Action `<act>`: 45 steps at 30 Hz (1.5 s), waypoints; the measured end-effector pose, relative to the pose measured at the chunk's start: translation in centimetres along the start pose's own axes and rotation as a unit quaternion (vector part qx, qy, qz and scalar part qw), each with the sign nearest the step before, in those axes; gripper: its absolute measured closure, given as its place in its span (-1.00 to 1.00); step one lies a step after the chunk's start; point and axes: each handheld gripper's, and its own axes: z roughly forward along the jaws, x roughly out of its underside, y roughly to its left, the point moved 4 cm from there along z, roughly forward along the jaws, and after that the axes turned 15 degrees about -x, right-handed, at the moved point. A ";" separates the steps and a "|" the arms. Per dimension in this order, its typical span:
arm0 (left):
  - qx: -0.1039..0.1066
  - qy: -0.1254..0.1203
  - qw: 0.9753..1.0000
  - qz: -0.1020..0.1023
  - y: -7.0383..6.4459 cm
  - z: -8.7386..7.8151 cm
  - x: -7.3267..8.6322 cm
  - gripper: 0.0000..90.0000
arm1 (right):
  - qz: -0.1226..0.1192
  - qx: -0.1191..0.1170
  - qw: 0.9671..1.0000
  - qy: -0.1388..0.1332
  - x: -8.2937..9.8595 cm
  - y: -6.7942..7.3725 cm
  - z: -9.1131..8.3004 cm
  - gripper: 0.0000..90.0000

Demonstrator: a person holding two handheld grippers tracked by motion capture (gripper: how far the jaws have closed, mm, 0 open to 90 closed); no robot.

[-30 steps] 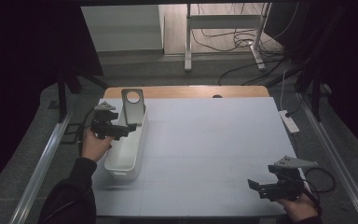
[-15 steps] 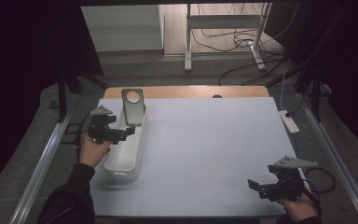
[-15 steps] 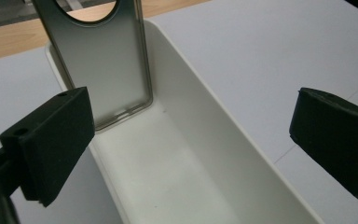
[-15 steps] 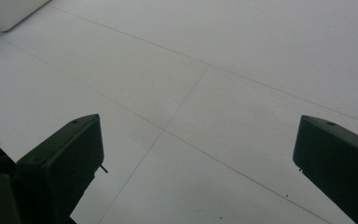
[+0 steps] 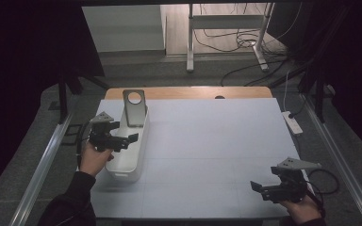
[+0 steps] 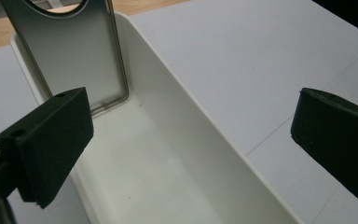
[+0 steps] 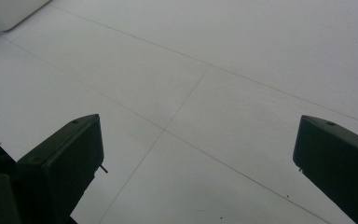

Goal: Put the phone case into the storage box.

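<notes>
A long white bin (image 5: pixel 128 157) lies on the left part of the white table (image 5: pixel 207 141). A grey metal plate with a round hole (image 5: pixel 135 107) leans upright inside the bin's far end; the left gripper view has the metal plate (image 6: pixel 74 56) ahead over the white bin (image 6: pixel 168 154). My left gripper (image 5: pixel 131 138) is open and hovers over the bin's left rim and middle, its jaws spread wide (image 6: pixel 191 149) with nothing between them. My right gripper (image 5: pixel 258 187) is open low over the table's near right corner, jaws apart (image 7: pixel 196 158) above bare tabletop.
A wooden strip (image 5: pixel 188 92) borders the table's far edge. A white power strip (image 5: pixel 292 122) lies off the right edge. Metal rails (image 5: pixel 47 160) run along both sides. Cables and a stand's legs (image 5: pixel 226 42) sit on the floor beyond.
My left gripper has drifted slightly toward the near left along the bin. The right gripper has stayed put.
</notes>
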 end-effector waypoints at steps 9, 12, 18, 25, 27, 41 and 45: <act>-0.006 0.004 1.000 0.008 -0.5 -0.7 0.8 -0.99 | -0.004 -0.002 1.000 -0.003 0.0 0.0 0.0 -0.96; -0.010 0.005 1.000 0.012 -0.6 -0.9 1.1 -0.99 | -0.008 -0.003 1.000 -0.004 0.0 0.1 -0.1 -0.96; -0.020 -0.001 1.000 0.016 -0.6 -1.3 1.6 -0.99 | -0.011 -0.003 1.000 -0.004 0.0 0.2 -0.1 -0.96; -0.021 -0.003 1.000 0.011 -0.6 -1.7 2.0 -0.98 | -0.013 -0.003 1.000 -0.003 0.0 0.2 0.0 -0.96; -0.022 -0.003 1.000 0.012 -0.7 -1.9 2.1 -0.98 | -0.013 -0.003 1.000 -0.003 0.0 0.2 0.0 -0.96; -0.022 -0.002 1.000 0.013 -0.8 -3.0 3.0 -0.97 | -0.014 -0.002 1.000 -0.005 0.0 0.3 -0.1 -0.95; -0.021 0.002 1.000 0.014 -0.9 -3.2 3.4 -0.99 | -0.014 -0.001 1.000 -0.004 0.0 0.2 -0.1 -0.95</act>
